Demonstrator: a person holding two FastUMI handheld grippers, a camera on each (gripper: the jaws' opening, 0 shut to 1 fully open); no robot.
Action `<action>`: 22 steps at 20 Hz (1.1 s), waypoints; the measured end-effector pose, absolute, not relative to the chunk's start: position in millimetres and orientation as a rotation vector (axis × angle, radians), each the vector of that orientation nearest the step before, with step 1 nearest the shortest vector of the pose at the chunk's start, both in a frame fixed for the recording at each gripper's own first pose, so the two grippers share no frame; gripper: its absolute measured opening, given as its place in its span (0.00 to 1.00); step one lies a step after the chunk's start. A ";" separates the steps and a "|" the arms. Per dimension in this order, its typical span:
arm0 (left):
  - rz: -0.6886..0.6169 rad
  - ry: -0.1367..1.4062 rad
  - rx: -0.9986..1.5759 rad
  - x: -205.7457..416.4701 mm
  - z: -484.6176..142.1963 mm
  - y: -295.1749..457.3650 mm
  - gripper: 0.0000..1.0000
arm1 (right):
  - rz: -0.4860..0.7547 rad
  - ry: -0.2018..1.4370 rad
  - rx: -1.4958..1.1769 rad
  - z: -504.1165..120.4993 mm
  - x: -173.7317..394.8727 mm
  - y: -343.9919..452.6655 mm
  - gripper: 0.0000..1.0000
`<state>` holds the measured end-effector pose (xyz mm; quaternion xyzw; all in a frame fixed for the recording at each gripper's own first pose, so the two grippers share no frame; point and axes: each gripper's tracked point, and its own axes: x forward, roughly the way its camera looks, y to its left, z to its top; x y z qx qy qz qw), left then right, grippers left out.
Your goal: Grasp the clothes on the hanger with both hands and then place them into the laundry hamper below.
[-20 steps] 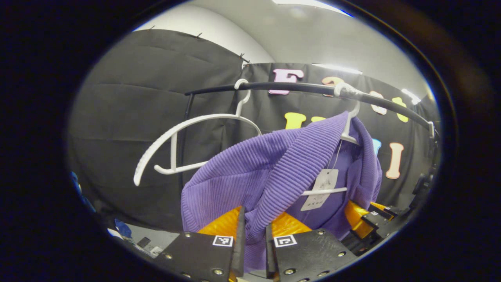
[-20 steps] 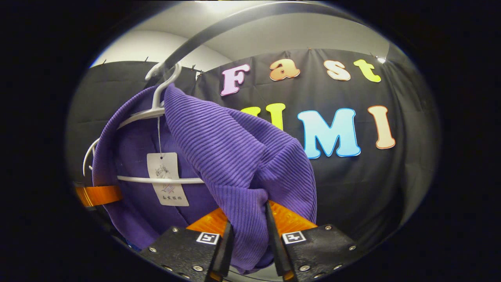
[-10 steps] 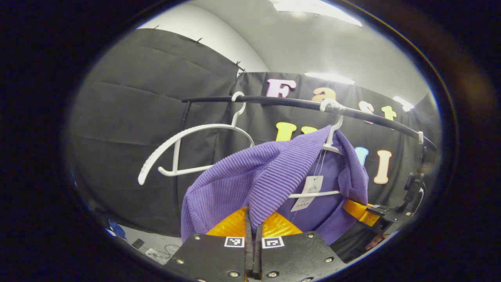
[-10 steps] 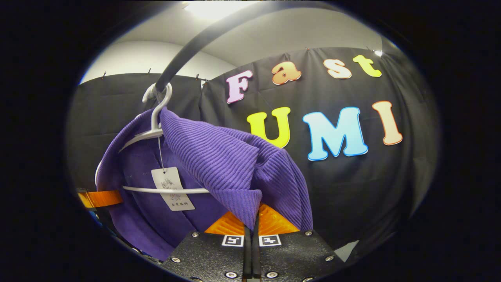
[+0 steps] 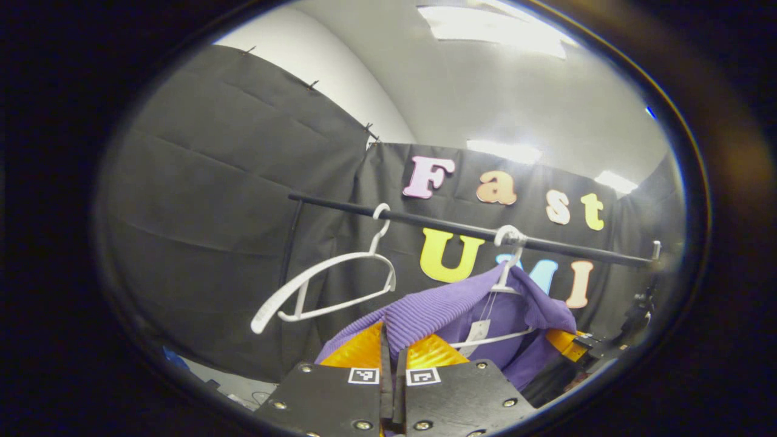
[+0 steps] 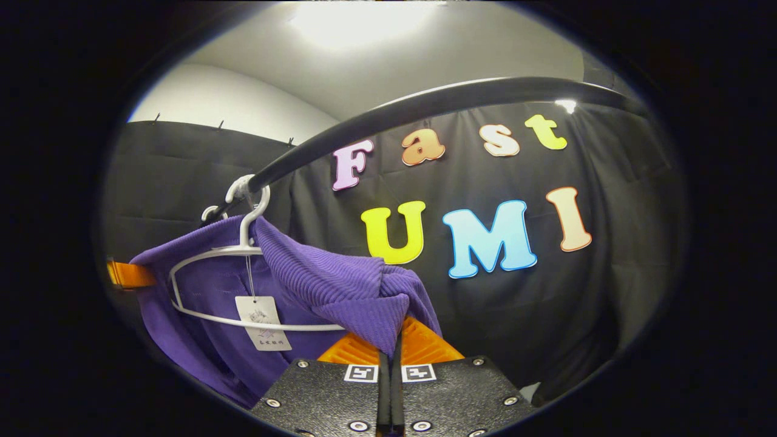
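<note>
A purple ribbed sweater [image 5: 437,309] [image 6: 328,282] is stretched away from its white hanger [image 5: 507,276] [image 6: 243,243], which still hooks on the black rail [image 5: 461,227] [image 6: 425,103]. My left gripper [image 5: 391,349] is shut on one shoulder of the sweater. My right gripper [image 6: 391,340] is shut on the other shoulder, and it also shows at the right edge of the left gripper view [image 5: 576,346]. A white tag [image 6: 264,325] dangles inside the collar. The hamper is out of sight.
An empty white hanger [image 5: 328,285] hangs on the rail to the left of the sweater. The rail's black post [image 5: 288,243] stands at the left end. Small items lie on the floor [image 5: 237,391] below.
Both grippers closed fully on the sweater's shoulders and pulled back and down. The sweater is dragged off the hanger's arms, and the rail and hangers look farther away.
</note>
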<state>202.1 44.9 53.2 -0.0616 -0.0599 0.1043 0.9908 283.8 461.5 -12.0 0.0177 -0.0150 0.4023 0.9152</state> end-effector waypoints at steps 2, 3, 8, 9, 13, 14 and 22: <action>0.213 -0.133 -0.111 202.9 62.5 54.2 0.01 | 0.810 -0.049 0.034 -4.6 287.1 460.8 0.00; 0.219 -0.141 -0.099 203.4 68.7 59.4 0.01 | 0.806 -0.059 0.034 1.3 287.8 462.0 0.00; 0.244 -0.162 -0.086 209.9 91.5 86.8 0.06 | 0.818 -0.098 0.027 19.1 280.5 468.1 0.00; 0.249 -0.159 -0.095 210.0 93.4 92.1 0.05 | 0.824 -0.104 0.024 18.0 278.2 471.4 0.00; 0.265 -0.160 -0.093 199.1 100.6 108.3 0.06 | 0.844 -0.116 0.030 25.9 276.2 479.2 0.00; 0.270 -0.162 -0.086 193.9 103.9 114.3 0.06 | 0.849 -0.120 0.029 28.3 276.1 482.2 0.00; 0.284 -0.144 -0.099 178.9 102.3 151.6 0.01 | 0.896 -0.132 0.006 32.3 247.0 502.2 0.00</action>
